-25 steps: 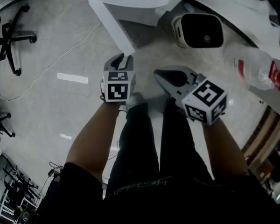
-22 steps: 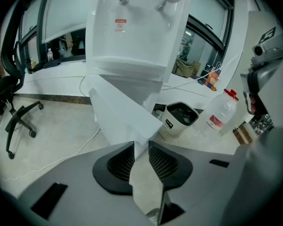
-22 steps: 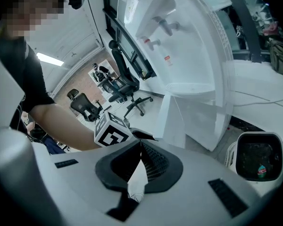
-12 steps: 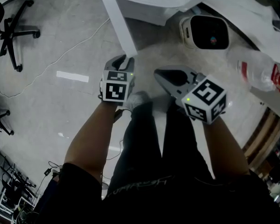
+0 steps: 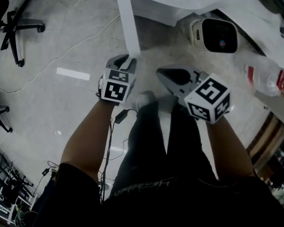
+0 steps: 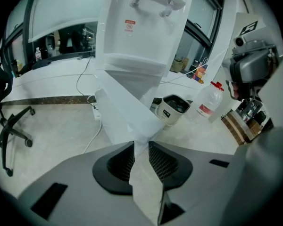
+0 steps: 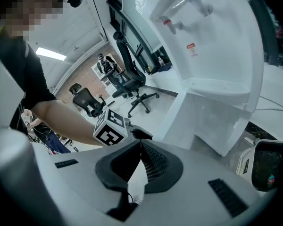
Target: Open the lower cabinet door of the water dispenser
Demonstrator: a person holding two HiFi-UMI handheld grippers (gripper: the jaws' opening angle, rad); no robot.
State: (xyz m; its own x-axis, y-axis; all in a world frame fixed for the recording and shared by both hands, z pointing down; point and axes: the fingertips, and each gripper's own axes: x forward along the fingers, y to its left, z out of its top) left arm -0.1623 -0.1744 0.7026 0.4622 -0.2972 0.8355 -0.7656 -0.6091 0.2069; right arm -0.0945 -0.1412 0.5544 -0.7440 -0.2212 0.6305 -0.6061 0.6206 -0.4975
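The white water dispenser (image 6: 141, 32) stands ahead, its taps showing up top in both gripper views. Its lower cabinet door (image 5: 127, 25) is swung out towards me, a narrow white panel seen edge-on in the head view. My left gripper (image 5: 128, 58) is shut on the door's free edge. In the left gripper view the door (image 6: 125, 117) runs from the cabinet down between the ribbed pads. My right gripper (image 5: 160, 72) hangs beside the left one, shut and holding nothing; in the right gripper view its tips (image 7: 140, 142) meet, with the dispenser (image 7: 217, 55) to the right.
A small white appliance with a dark top (image 5: 214, 34) sits on the floor right of the dispenser, and a clear bottle with a red label (image 5: 262, 74) lies further right. An office chair (image 5: 14, 30) stands far left. A cable (image 5: 75, 46) crosses the floor.
The left gripper kept its grip on the door edge and the door has swung further out from the dispenser. The right gripper drifted along beside it, still shut.
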